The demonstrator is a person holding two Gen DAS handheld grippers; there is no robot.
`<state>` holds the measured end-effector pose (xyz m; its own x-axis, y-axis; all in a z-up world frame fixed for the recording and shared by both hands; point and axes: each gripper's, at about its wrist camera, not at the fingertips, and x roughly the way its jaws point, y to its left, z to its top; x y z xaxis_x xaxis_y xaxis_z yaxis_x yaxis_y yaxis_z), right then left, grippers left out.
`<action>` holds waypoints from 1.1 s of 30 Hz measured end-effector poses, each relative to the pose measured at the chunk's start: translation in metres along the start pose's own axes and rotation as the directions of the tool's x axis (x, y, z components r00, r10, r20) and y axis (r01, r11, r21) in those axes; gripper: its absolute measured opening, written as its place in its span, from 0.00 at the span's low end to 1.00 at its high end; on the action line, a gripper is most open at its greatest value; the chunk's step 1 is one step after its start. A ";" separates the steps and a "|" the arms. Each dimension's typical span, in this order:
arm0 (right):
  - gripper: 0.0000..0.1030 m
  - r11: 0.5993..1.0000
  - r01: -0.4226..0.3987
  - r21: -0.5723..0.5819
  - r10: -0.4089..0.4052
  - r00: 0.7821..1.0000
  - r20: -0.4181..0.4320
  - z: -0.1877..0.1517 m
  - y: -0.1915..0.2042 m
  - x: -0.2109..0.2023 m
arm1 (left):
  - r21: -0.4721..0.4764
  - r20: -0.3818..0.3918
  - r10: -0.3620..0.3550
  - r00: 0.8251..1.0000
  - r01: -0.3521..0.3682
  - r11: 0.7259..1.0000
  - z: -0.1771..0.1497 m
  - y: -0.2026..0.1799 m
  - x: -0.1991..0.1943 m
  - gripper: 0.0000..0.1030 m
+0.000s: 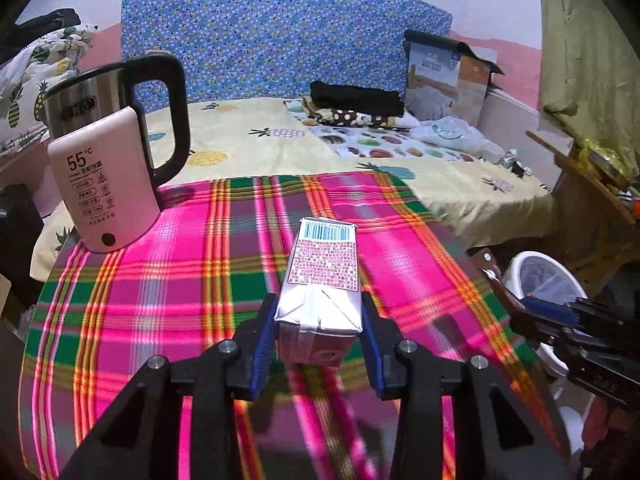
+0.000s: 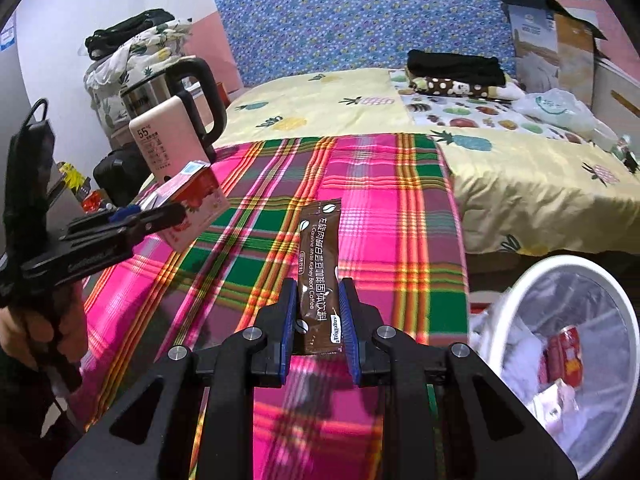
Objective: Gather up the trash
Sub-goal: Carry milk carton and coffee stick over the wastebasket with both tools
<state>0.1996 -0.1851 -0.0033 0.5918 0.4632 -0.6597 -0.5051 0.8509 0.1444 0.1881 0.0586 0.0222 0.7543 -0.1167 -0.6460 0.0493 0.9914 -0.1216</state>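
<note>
My left gripper [image 1: 319, 312] is shut on a pink and white drink carton [image 1: 322, 280] and holds it above the plaid tablecloth [image 1: 180, 280]. The carton also shows in the right wrist view [image 2: 192, 204], held by the left gripper [image 2: 160, 216]. My right gripper [image 2: 318, 312] is shut on a brown coffee sachet [image 2: 318, 264] above the cloth. The right gripper shows at the right edge of the left wrist view [image 1: 520, 304]. A white trash bin [image 2: 560, 340] with a clear liner holds several wrappers, low on the right.
A steel kettle with a black handle [image 1: 120, 92] and a pink device marked 55 [image 1: 102, 188] stand at the table's back left. Behind is a bed [image 1: 320, 132] with folded clothes [image 1: 356, 98], a plastic bag [image 1: 452, 132] and a cardboard box [image 1: 448, 76]. A wooden shelf [image 1: 592, 184] is at the right.
</note>
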 end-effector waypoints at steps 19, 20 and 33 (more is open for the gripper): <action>0.21 0.994 0.072 0.085 -0.077 0.996 0.052 -0.028 -0.032 -0.051 | 0.031 -0.006 -0.155 0.988 0.155 0.987 -0.033 -0.086 -0.031 0.39; 0.21 0.993 0.077 0.089 -0.082 0.995 0.053 -0.029 -0.034 -0.053 | 0.039 -0.008 -0.162 0.987 0.163 0.986 -0.033 -0.091 -0.030 0.39; 0.21 0.974 0.145 0.173 -0.157 0.986 0.061 -0.048 -0.075 -0.076 | 0.134 -0.051 -0.259 0.964 0.264 0.955 -0.029 -0.162 -0.012 0.39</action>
<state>0.1624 -0.2965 0.0001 0.7012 0.3378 -0.6278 -0.2976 0.9389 0.1729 0.1522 -0.1018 0.0281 0.6814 -0.3728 -0.6299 0.3339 0.9241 -0.1858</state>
